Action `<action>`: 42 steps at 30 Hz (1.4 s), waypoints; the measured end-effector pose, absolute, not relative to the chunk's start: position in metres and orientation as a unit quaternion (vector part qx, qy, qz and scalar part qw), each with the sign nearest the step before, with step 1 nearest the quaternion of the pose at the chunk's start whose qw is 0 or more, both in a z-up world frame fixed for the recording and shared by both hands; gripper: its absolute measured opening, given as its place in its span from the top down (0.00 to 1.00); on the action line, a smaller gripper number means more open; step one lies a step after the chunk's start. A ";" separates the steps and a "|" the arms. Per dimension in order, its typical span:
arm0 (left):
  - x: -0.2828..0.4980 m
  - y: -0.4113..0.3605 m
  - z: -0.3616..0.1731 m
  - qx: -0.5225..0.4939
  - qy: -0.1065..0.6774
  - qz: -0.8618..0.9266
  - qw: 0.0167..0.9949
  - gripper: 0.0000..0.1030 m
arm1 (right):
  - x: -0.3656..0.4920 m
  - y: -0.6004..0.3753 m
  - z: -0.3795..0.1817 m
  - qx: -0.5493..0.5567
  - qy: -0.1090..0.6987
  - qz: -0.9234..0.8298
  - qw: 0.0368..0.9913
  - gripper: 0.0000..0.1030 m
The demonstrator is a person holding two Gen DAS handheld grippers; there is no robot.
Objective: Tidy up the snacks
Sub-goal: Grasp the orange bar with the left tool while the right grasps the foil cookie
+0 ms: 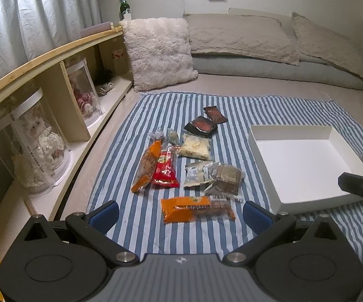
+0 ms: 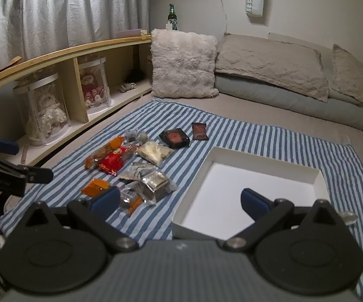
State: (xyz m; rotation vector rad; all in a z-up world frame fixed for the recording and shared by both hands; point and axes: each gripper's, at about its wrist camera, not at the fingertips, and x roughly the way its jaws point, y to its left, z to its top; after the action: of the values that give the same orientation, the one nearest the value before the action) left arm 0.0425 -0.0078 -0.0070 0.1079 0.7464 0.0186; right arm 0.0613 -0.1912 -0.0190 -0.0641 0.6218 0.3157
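I'm holding my left gripper (image 1: 180, 214) spread wide, gripping nothing, hovering low over the orange plastic snack packet (image 1: 196, 209), my right gripper (image 2: 180, 201) likewise gaping, hanging above the white shallow cardboard box (image 2: 269, 161) rim, on the blue-striped cloth (image 1: 141, 216).

- Two orange snack packs (image 1: 147, 166), (image 1: 196, 209) on the striped cloth (image 1: 131, 226), at 9 and 6 o'clock of the pile.
- One red packet (image 1: 165, 170).
- Two dark wrappers (image 1: 201, 125), (image 1: 215, 114) at 12 o'clock.
- One pale yellow bag (image 1: 196, 147).
- One silvery packet (image 1: 225, 178).
- One white box (image 1: 261, 151), at 3 o'clock.
- Two clear doll cases (image 1: 34, 138), (image 1: 84, 91).
- One green bottle (image 1: 124, 6).
- One fluffy cushion (image 1: 160, 52).
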 end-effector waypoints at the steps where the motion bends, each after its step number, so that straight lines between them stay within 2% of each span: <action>1: 0.046 -0.007 -0.007 0.051 0.363 0.006 0.931 0.00 | 0.064 -0.190 -0.019 -0.032 0.304 0.155 0.939 0.00; 20: 0.138 0.020 -0.041 0.024 0.378 0.056 0.924 0.00 | 0.154 -0.171 -0.051 -0.022 0.317 0.204 0.926 0.00; 29: 0.176 0.019 -0.068 0.019 0.384 -0.011 0.923 0.00 | 0.193 -0.157 -0.079 -0.083 0.281 0.218 0.931 0.00; 39: 0.209 0.018 -0.104 0.012 0.462 -0.111 0.880 0.00 | 0.241 -0.138 -0.109 -0.134 0.359 0.315 0.869 0.00; 42: 0.211 0.021 -0.113 0.003 0.476 -0.128 0.870 0.00 | 0.247 -0.129 -0.117 -0.149 0.377 0.340 0.849 0.03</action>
State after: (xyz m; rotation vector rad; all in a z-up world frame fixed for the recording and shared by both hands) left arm 0.2112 0.0209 -0.1125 0.0055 0.9954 -0.2684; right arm 0.2474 -0.1288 -0.1169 -0.3132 0.7952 0.7156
